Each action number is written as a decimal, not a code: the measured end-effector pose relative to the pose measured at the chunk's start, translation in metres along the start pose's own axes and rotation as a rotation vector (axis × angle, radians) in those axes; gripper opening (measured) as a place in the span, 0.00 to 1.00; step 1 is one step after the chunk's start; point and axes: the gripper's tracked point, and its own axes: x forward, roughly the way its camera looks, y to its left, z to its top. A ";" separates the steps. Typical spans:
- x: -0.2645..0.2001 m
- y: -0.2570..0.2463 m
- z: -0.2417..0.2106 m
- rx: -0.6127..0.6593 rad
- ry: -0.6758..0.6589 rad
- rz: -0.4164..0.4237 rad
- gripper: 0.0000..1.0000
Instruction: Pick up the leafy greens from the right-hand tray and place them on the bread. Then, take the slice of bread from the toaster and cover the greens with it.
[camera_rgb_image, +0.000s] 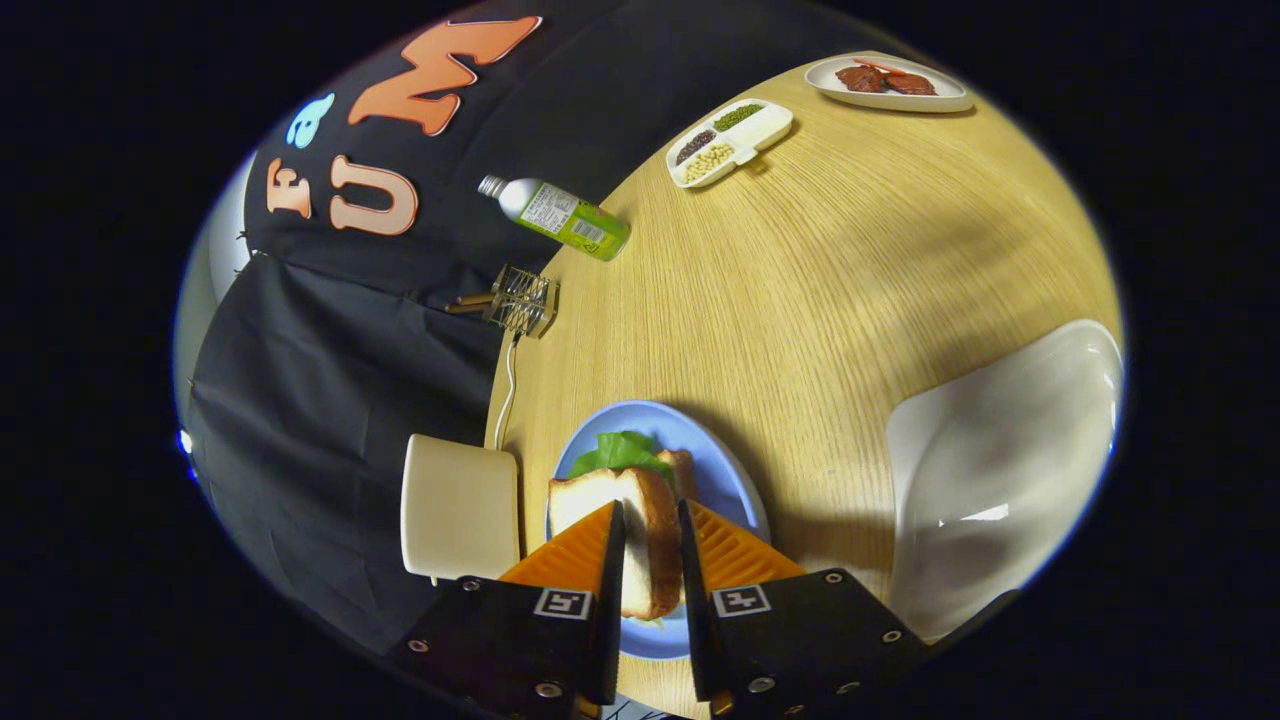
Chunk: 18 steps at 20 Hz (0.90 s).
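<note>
Wooden table (850, 300) lay below as my gripper (652, 545) clenched the bread slice (640, 530) edge-up, hanging over the greens (622, 450) at twelve o'clock on the blue plate (720, 470).

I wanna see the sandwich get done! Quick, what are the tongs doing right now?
Tongs: shut on the slice of bread, holding it over the leafy greens on the blue plate.

Claw (650, 555) pinches bread slice (640, 540) over greens (622, 450) on plate (720, 470), toaster (460, 510) just beside
</note>
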 end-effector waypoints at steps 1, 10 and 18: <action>0.001 0.000 0.000 -0.014 -0.008 -0.006 0.32; -0.056 0.011 0.051 -0.180 -0.277 -0.122 0.71; -0.154 0.076 0.084 -0.522 -0.594 -0.173 0.91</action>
